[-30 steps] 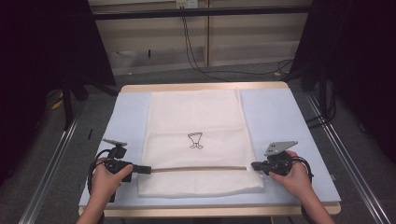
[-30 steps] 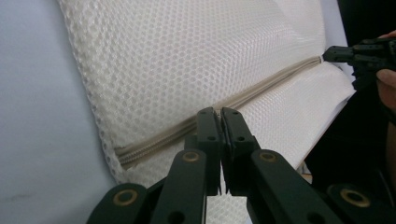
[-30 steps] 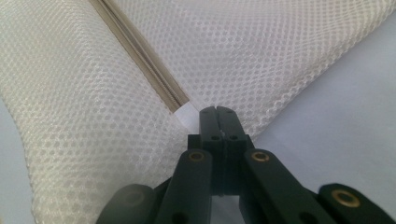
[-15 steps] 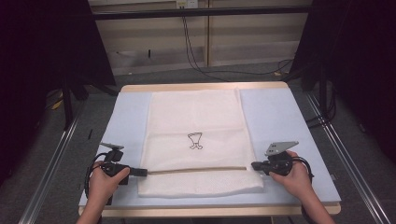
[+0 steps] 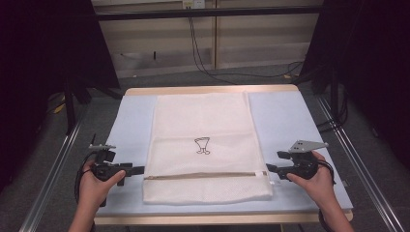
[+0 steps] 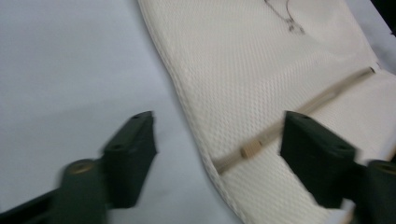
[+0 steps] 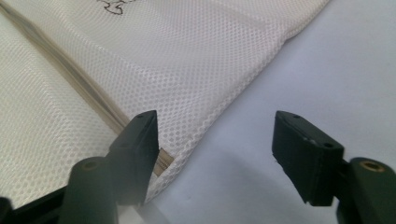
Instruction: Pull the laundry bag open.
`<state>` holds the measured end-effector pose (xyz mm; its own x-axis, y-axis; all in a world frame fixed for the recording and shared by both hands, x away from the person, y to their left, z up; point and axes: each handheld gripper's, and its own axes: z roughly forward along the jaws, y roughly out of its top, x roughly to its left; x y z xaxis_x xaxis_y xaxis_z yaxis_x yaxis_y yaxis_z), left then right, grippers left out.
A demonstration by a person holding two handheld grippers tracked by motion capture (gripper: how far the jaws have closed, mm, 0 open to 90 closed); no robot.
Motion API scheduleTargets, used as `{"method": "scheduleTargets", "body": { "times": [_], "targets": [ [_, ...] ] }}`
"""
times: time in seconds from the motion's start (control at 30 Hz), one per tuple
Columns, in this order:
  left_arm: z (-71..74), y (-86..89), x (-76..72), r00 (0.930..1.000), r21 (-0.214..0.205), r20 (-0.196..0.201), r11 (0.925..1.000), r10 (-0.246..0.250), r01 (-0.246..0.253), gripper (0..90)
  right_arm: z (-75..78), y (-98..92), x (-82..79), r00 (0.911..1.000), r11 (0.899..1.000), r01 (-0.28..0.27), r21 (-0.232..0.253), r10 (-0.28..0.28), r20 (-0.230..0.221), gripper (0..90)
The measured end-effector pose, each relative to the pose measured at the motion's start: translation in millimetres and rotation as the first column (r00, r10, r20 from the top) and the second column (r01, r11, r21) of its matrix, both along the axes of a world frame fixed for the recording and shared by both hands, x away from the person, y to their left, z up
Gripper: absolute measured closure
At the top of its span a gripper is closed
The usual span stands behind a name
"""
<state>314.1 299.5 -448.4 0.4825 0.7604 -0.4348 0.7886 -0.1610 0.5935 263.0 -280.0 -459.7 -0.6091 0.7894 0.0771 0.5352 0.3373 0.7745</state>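
A white mesh laundry bag (image 5: 203,121) lies flat on the pale blue table top (image 5: 130,121), a small black drawing at its middle. A tan zipper (image 5: 208,175) crosses it near the front edge. My left gripper (image 5: 140,169) sits just off the zipper's left end. Its jaws have just been opening; in the left gripper view they (image 6: 217,158) stand wide over the bag's edge and the zipper pull (image 6: 250,150), pressing on nothing. My right gripper (image 5: 269,167) is at the zipper's right end. Its jaws have also just been opening and straddle the bag's side edge (image 7: 196,135) without gripping it.
Bare blue table top lies to either side of the bag. Metal rails (image 5: 58,164) run along both sides of the table. Black cables (image 5: 203,58) trail over the floor behind its far edge.
Both grippers were shut on the bag's edges at the zipper ends and now stand open. The left gripper has drawn back a little to the left; the right hand has stayed put.
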Motion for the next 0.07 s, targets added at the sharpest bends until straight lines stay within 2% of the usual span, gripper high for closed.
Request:
{"method": "scheduleTargets", "body": {
  "times": [0.07],
  "targets": [
    [-0.3,-0.2,1.7,0.9996,0.031,0.027,0.9995,0.007,-0.008,16.1,-0.6,-1.0,1.4,0.9998,1.000,0.015,0.000,-0.015,-0.009,22.3]
  ]
}}
